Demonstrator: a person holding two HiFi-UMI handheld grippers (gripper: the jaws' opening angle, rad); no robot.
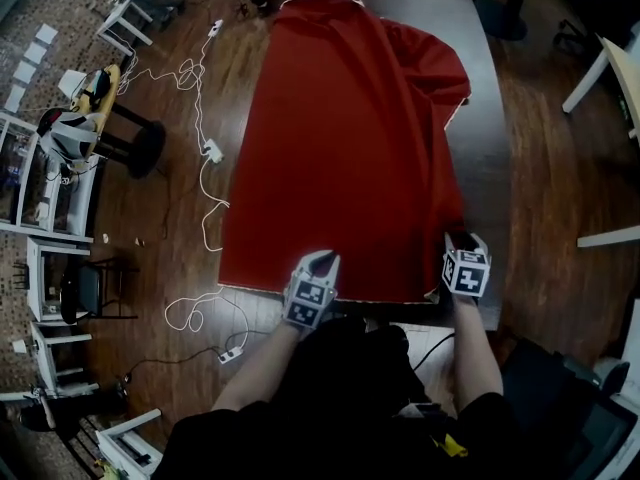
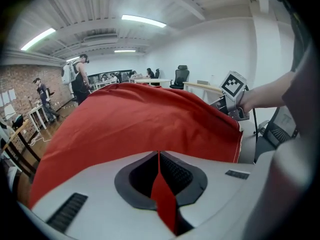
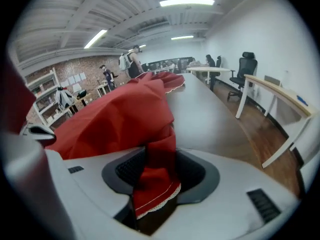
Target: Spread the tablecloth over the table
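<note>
Left gripper (image 1: 318,264): jaws pressed together on a thin pinch of the cloth (image 1: 350,138) at its near edge. A flat red sliver shows between the pads.
Right gripper (image 1: 464,240): jaws partway closed on a thick bunch of the near right corner, with the lace trim (image 3: 159,200) hanging below the pads.
Why held so: probably to keep both ends of the near edge in hand, so the sheet can be drawn taut and shifted sideways. The corner is gathered, so it fills that grip more than the single layer fills the other.
Cloth position: it lies lengthwise on the table (image 1: 490,118) and sits off-centre, draping over the left side. The near hem (image 1: 330,294) lies at the table's near end between the two grippers.
Fold (image 1: 440,73): at the far right the cloth is doubled back on itself, so that part is not yet flat.
Table surface: a long, dark, smooth top. A strip along the right side and the far right corner are bare.
Task state: by my reading it is part done, since the cloth needs shifting right and the fold opened.
Floor (image 1: 540,168): dark wood, with white cables (image 1: 205,183) trailing along the left.
Room: a stool (image 1: 135,138) and shelves (image 1: 40,203) stand at the left, with pale desks (image 1: 610,58) at the right. The gripper views show a brick wall (image 3: 75,69), an office chair (image 3: 246,66) and people (image 2: 77,79) standing far off.
</note>
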